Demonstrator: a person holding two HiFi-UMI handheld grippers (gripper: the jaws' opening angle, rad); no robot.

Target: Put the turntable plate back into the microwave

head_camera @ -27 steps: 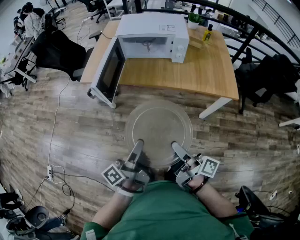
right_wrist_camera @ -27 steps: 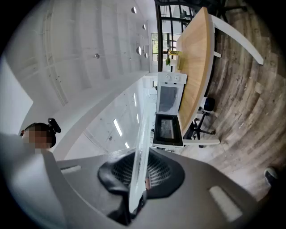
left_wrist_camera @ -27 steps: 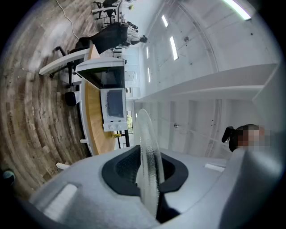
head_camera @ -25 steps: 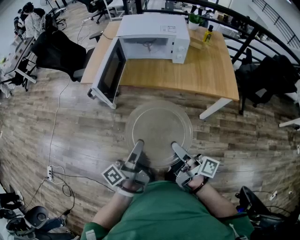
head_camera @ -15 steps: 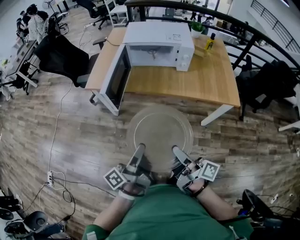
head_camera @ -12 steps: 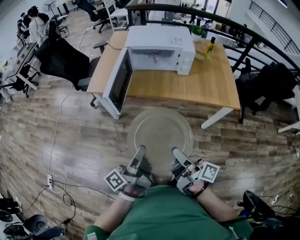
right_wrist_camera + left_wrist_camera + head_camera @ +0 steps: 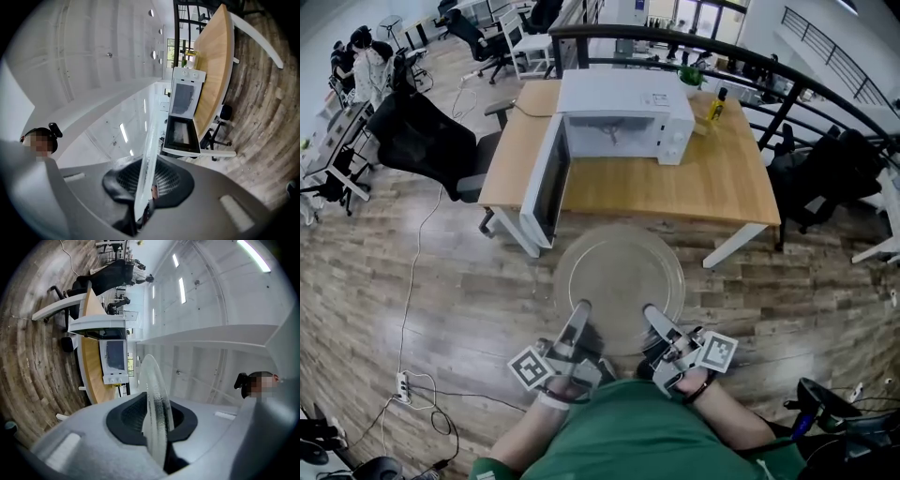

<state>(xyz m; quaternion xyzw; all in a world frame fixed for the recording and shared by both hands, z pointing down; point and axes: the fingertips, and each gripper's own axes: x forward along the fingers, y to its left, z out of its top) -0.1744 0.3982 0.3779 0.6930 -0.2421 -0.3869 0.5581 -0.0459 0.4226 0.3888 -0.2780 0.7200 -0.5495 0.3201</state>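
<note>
The clear glass turntable plate [image 7: 619, 277] is held about level over the wooden floor, in front of the table. My left gripper [image 7: 580, 309] is shut on its near-left rim and my right gripper [image 7: 649, 312] is shut on its near-right rim. In the left gripper view the plate's edge [image 7: 154, 394] stands between the dark pads [image 7: 129, 416]. In the right gripper view the plate's edge [image 7: 147, 154] also sits between the pads [image 7: 166, 180]. The white microwave [image 7: 623, 108] stands on the wooden table [image 7: 694, 183] with its door [image 7: 546, 183] swung open to the left.
A yellow bottle [image 7: 715, 101] and a small plant [image 7: 689, 67] stand at the table's back right. A black office chair [image 7: 427, 141] is left of the table, another dark chair [image 7: 825, 169] to the right. A cable and power strip [image 7: 403, 384] lie on the floor at left.
Both grippers have carried the plate forward toward the table. The microwave and table now sit lower and nearer in the head view. Both grips are unchanged.
</note>
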